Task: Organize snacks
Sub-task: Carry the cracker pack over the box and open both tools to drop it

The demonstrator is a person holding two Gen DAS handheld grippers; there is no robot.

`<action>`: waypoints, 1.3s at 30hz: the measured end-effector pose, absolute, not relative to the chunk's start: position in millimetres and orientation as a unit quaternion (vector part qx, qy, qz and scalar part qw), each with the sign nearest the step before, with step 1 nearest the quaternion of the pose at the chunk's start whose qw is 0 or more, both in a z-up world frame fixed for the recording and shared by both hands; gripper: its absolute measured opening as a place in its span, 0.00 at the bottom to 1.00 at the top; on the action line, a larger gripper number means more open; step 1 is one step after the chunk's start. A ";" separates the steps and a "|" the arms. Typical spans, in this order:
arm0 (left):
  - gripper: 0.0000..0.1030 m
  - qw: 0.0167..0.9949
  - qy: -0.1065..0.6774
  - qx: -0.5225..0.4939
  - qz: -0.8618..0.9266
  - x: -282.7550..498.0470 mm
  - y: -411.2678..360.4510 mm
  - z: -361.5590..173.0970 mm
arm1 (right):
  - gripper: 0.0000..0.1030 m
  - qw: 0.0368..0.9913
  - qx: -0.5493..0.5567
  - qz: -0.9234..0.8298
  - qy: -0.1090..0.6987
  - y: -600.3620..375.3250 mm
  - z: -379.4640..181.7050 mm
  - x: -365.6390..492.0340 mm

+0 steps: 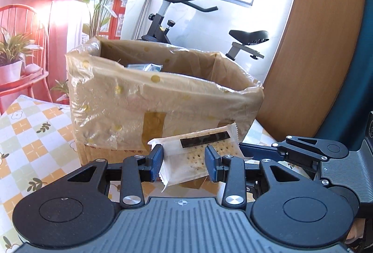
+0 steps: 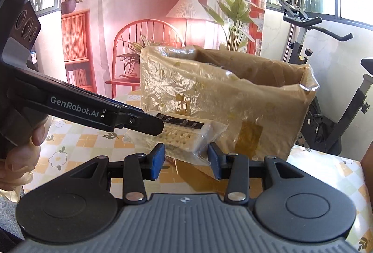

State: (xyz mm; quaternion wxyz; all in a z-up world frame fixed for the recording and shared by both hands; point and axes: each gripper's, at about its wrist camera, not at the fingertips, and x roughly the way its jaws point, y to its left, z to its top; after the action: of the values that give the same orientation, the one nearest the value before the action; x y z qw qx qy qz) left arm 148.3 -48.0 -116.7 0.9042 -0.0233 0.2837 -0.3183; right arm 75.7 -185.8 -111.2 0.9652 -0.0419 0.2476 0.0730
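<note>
Left wrist view: the left gripper (image 1: 184, 166) is clamped partway closed on a cracker packet (image 1: 198, 155), blue pads on both sides. The packet is held up in front of the cardboard box (image 1: 163, 99). The right gripper (image 1: 247, 150) pokes in from the right, its tip hidden behind the packet.

Right wrist view: the right gripper (image 2: 186, 160) pinches the same cracker packet (image 2: 184, 136) partway closed, and the left gripper (image 2: 160, 125) covers its near end. The box (image 2: 233, 99) interior is barely visible.
</note>
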 end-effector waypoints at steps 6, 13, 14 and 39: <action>0.40 0.913 0.246 -0.032 -0.323 153.4 -49.9 -85.1 | 0.42 0.973 -0.059 0.070 0.210 -181.8 -79.5 81.8; 0.40 0.914 0.227 -0.024 -0.335 204.6 -69.8 -55.5 | 0.42 0.978 -0.072 0.055 0.188 -197.3 -47.7 117.4; 0.40 0.913 0.225 -0.021 -0.338 214.4 -74.2 -53.7 | 0.42 0.978 -0.071 0.050 0.190 -203.6 -44.4 128.4; 0.89 0.935 0.237 0.044 -0.261 262.1 -82.9 -43.8 | 0.85 0.964 0.010 -0.065 0.257 -266.7 -26.2 178.8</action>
State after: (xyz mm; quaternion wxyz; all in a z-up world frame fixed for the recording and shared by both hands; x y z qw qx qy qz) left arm 262.1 -82.9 -43.8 0.9346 0.0438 0.2372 -0.2614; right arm 178.8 -266.7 -26.2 0.9643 0.0100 0.2566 -0.0650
